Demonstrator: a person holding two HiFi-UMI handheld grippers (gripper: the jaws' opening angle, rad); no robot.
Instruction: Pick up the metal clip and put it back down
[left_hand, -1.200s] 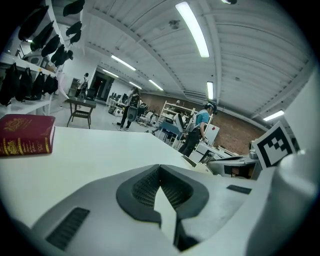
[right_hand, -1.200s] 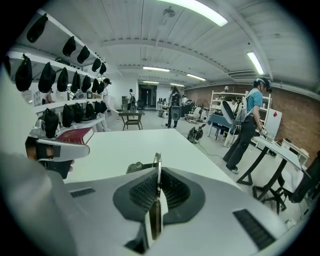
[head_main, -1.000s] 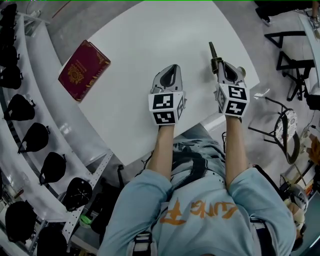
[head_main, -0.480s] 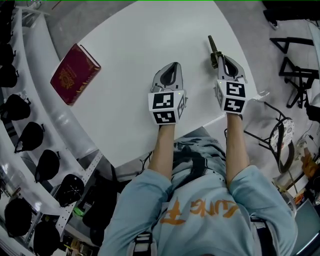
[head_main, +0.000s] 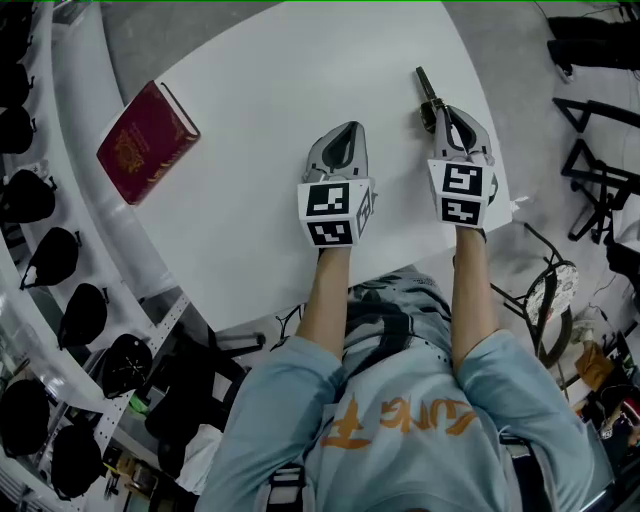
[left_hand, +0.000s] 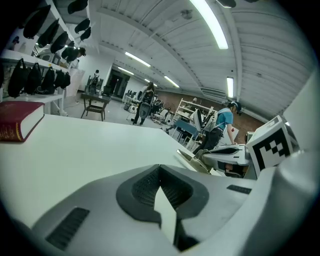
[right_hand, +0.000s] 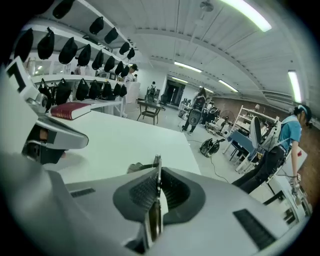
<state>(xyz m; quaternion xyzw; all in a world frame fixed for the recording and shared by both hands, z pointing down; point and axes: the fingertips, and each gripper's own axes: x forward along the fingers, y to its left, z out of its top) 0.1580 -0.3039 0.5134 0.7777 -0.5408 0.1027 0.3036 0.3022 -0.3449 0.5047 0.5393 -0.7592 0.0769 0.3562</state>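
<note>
right tool (right_hand: 157, 187): clamped tight on the metal clip (head_main: 427, 92), which pokes out past the tips
clip spot: over the worktop (head_main: 270, 90), right side, near the edge
left tool (left_hand: 161, 192): closed, nothing in it
red book (head_main: 146, 140): far left corner of the worktop

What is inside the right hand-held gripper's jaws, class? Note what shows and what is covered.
The metal clip, clamped by the right hand-held gripper; its tip pokes out ahead. The part pressed between the pads is covered.
</note>
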